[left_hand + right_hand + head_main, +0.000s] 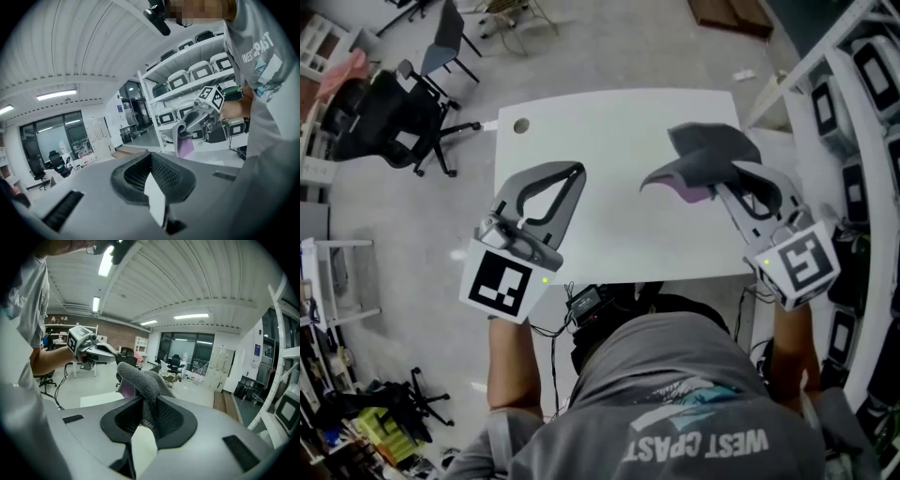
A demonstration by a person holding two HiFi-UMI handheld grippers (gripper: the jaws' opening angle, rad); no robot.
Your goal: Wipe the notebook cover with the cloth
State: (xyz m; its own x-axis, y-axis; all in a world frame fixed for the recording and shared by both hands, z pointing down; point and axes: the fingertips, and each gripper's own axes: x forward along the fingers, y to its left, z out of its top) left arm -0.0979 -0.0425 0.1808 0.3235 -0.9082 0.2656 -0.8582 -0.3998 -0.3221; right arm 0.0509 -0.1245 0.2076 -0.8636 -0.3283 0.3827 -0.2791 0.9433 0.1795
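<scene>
My right gripper [724,184] is shut on a grey cloth [709,148] with a purple underside, held up in the air over the right part of the white table [609,220]. The right gripper view shows the cloth [139,377] pinched between the dark pads [171,416] and bulging out ahead of them. My left gripper [576,172] hangs over the table's left part, its tips together with nothing between them. From the left gripper view the cloth [183,138] dangles from the right gripper [190,123]. No notebook is in any view.
The table has a round cable hole [521,125] at its far left corner. Black office chairs [389,117] stand on the floor to the left. White shelving [853,112] with cases runs along the right side, close to the table's edge.
</scene>
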